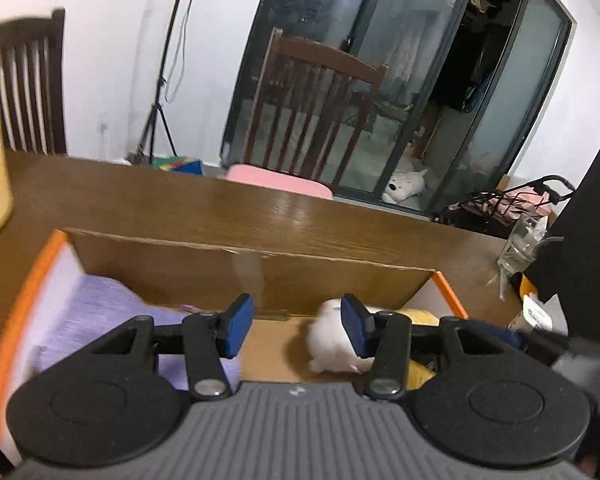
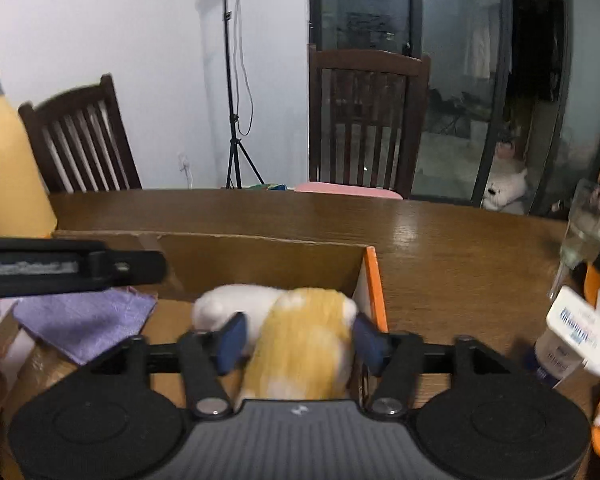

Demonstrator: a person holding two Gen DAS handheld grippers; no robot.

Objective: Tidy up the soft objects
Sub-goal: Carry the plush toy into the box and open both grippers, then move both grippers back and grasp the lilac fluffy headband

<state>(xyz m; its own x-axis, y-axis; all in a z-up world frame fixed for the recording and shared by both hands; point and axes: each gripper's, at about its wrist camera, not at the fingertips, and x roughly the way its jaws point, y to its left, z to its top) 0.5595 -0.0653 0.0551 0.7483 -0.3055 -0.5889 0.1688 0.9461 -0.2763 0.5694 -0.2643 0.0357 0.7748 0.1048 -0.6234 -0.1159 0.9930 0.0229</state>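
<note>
No text could be read: printing on the white bottle [image 2: 572,336] and a label on the left gripper's black side [image 2: 32,268] were too blurred.

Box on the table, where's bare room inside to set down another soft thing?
Bare floor shows mid-box, between the purple cloth and the plush. The right end is crowded: plush against the orange wall.

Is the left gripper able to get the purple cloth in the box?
Probably yes. The purple cloth lies uncovered in the open-topped box, just beside the left gripper, whose fingers are empty.
</note>
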